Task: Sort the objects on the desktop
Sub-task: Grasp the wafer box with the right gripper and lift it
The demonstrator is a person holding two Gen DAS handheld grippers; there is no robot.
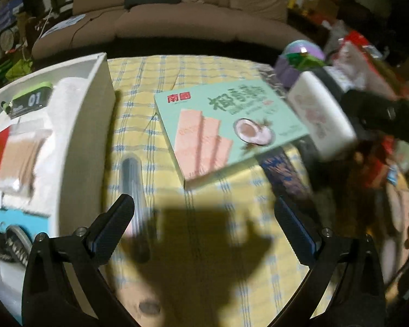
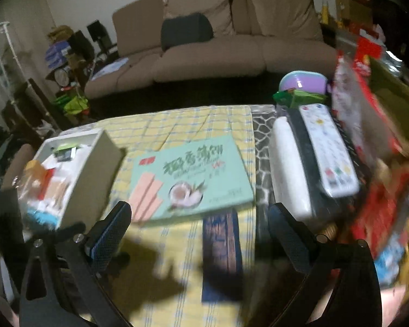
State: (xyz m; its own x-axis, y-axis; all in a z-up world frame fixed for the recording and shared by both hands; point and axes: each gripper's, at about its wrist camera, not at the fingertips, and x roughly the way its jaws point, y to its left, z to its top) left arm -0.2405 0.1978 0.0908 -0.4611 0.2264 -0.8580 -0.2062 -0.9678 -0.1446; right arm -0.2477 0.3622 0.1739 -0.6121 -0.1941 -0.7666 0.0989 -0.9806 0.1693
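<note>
- Yellow checked cloth [image 1: 204,76] lies bare between my white tray [image 1: 81,141] on the left and the clutter on the right.
- My left gripper [image 1: 204,231] is wide open, holding nothing; a dark pen [image 1: 133,185] lies just beside its left finger.
- My right gripper [image 2: 199,231] is also wide open, empty.
- A mint wafer box [image 2: 193,174] lies flat, far of both grippers, with a dark blue packet [image 2: 222,250] near it.
</note>
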